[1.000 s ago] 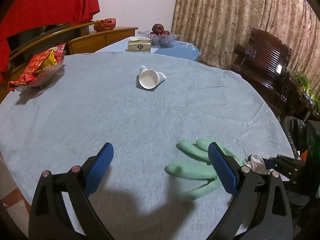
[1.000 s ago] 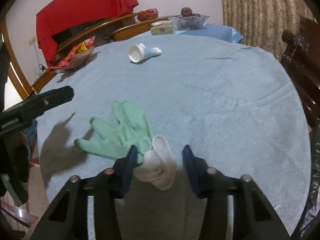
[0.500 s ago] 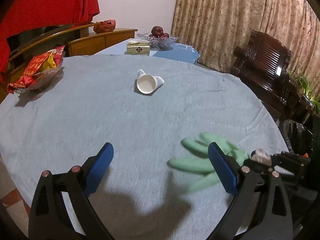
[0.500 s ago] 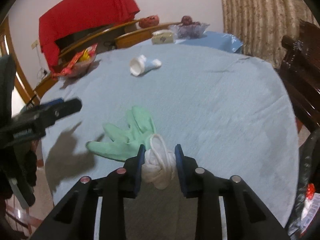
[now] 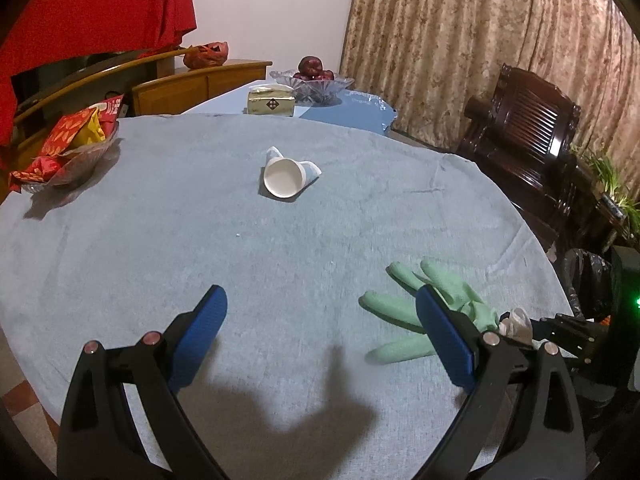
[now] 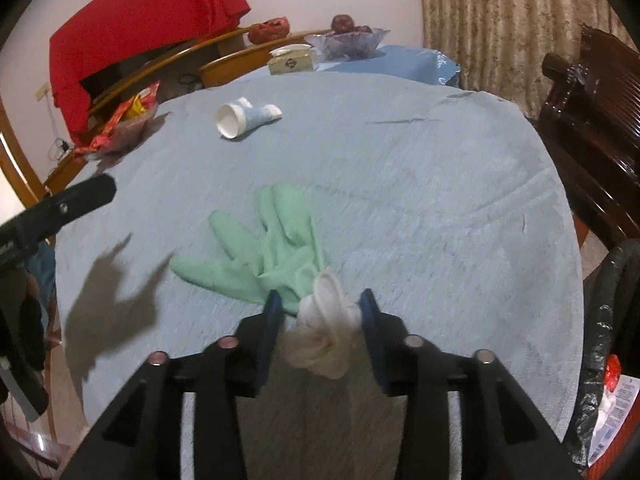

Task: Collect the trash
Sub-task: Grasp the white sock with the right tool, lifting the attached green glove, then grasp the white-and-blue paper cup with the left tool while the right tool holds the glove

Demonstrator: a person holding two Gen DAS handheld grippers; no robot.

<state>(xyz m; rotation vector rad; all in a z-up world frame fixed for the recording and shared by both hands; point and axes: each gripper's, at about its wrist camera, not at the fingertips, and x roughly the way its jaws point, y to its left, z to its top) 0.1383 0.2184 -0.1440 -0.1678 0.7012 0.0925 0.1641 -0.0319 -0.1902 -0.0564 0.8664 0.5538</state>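
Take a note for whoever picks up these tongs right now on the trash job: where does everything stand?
Left tongs: open, empty, above the table.
Right tongs: jaws have just been opening; the white cuff of the green glove sits between them, not clearly pinched.
The glove lies at the near table edge. The paper cup lies on its side farther back.
Done: the black trash bag beside the table has some trash inside.
Left: probably regrip the glove, bag it, then bag the cup.
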